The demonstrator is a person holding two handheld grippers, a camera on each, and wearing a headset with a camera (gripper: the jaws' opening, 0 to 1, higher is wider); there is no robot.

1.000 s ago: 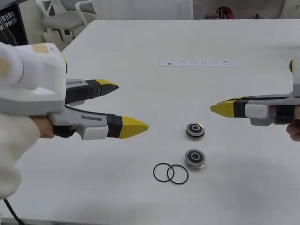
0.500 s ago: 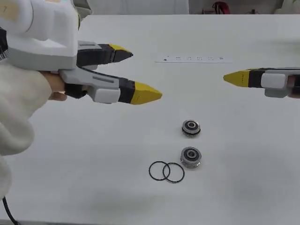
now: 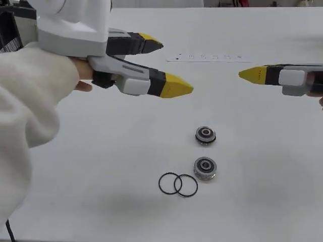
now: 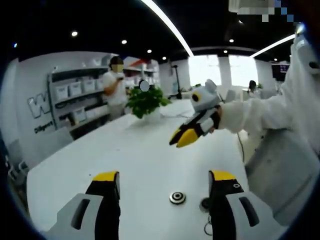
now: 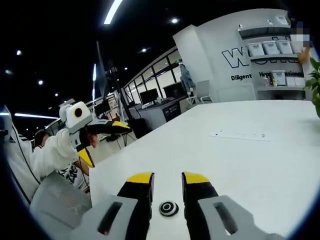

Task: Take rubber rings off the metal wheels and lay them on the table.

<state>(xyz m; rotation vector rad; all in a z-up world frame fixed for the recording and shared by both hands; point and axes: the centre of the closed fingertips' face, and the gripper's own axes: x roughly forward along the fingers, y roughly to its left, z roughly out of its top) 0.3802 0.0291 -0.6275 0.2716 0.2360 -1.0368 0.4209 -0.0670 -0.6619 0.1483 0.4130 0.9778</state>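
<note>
Two loose rubber rings [image 3: 169, 183] [image 3: 186, 186] lie flat on the white table [image 3: 101, 166], and their loops overlap. Just to their right sits the nearer metal wheel [image 3: 205, 168], whose rim looks grey. The farther metal wheel [image 3: 205, 134] sits close beyond it and looks darker round its edge.

Your left gripper [image 3: 173, 67] hangs above the table, up and to the left of the wheels. Its yellow-tipped jaws are spread wide, and it holds and touches nothing. In its own view [image 4: 164, 176] the two wheels show on the tabletop below, between the jaws.

Your right gripper [image 3: 243, 74] comes in from the right edge, level and clear of the table. In its own view [image 5: 168, 178] only a narrow gap parts its jaws, with nothing gripped. One wheel [image 5: 168, 208] shows through that gap, on the table beyond.
</note>
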